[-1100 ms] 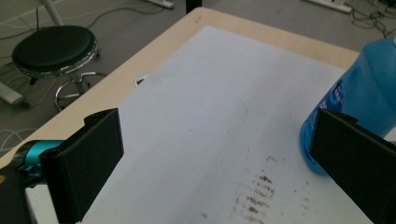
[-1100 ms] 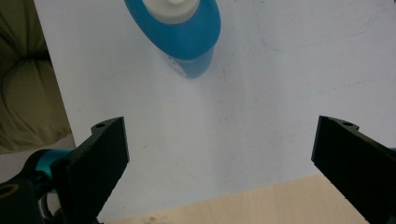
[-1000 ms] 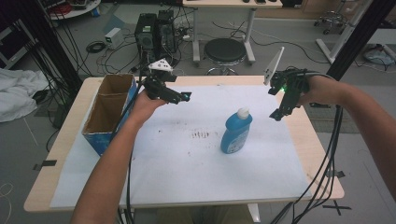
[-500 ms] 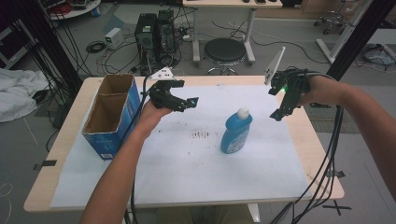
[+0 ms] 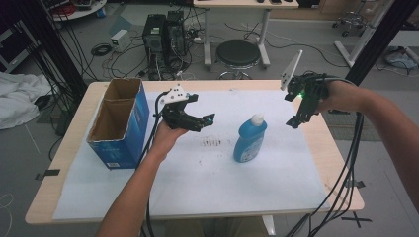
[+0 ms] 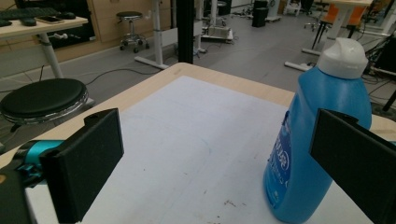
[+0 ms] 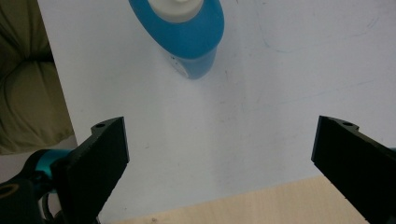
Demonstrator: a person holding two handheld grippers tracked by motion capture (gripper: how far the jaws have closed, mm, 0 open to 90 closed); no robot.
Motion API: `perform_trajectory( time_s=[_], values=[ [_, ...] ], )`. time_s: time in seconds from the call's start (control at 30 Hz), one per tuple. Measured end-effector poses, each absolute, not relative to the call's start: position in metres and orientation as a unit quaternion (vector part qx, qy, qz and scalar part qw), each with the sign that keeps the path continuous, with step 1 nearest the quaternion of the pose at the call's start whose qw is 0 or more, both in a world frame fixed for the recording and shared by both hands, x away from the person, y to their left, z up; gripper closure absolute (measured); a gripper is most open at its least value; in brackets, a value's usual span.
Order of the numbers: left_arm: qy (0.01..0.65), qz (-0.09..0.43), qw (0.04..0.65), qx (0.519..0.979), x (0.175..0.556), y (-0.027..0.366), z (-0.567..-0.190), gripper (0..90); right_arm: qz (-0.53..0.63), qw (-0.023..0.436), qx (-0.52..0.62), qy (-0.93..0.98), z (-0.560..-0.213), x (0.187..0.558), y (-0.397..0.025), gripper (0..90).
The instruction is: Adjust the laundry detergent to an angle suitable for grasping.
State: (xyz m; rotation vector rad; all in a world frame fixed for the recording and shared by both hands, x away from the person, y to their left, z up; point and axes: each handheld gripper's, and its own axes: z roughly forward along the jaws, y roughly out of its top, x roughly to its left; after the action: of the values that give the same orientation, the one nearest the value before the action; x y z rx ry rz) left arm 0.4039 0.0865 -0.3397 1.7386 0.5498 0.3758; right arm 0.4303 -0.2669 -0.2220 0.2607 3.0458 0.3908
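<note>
Glossy blue plastic bottle (image 5: 250, 139) on matt white paper (image 5: 197, 182) over wood.

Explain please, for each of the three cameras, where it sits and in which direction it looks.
High view: above the person's side, looking forward and down on the paper-covered wooden table; both forearms and tongs show.
Left gripper view: rides the left tongs, looking level across the table; black jaws wide apart.
Right gripper view: rides the right tongs, looking steeply down; jaws wide apart.
Shared: all show the blue plastic bottle with white cap.

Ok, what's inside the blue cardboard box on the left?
The blue cardboard box stands open-topped, split into two compartments by a divider. The brown inner walls show and nothing is seen in them, but the bottoms are hidden by the near walls, so I cannot tell.
</note>
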Motion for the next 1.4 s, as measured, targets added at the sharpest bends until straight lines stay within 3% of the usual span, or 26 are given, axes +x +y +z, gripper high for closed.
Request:
perform_trajectory(
  time_s=[0.47, 1.4],
  values=[
    [0.246, 0.148, 0.623, 0.728, 0.375, 0.065, -0.369, 3.0, 0.13, 0.031, 0.082, 0.988, -0.222, 0.43, -0.264, 3.0],
    [0.234, 0.146, 0.604, 0.747, 0.347, 0.01, -0.392, 3.1, 0.129, 0.031, 0.081, 0.988, -0.222, 0.429, -0.262, 3.0]
  ],
)
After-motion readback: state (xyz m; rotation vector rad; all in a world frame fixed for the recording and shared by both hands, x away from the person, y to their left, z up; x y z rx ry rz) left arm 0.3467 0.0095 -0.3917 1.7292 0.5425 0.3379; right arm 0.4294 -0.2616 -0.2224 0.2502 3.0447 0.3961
